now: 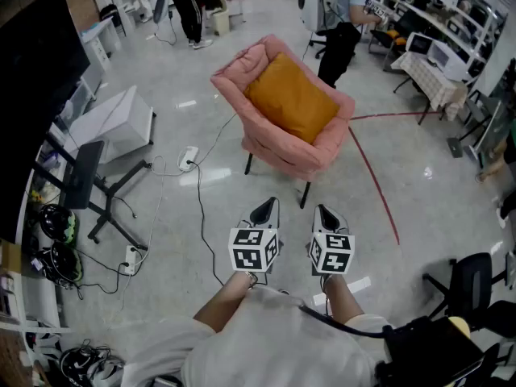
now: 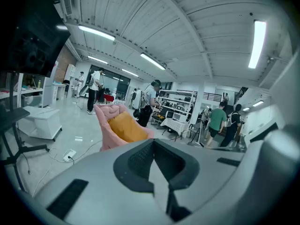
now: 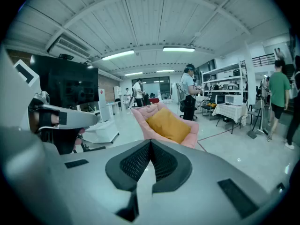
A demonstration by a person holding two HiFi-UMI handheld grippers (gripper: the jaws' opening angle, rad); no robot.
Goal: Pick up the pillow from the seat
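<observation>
On the pale floor ahead stands a pink armchair, and an orange pillow lies on its seat, leaning against the backrest. Nearer the viewer, the left tool and the right tool are held side by side, well short of the chair. Both have their jaws pressed together, with nothing between them.

Pillow on armchair, both claws side by side well before it
</observation>
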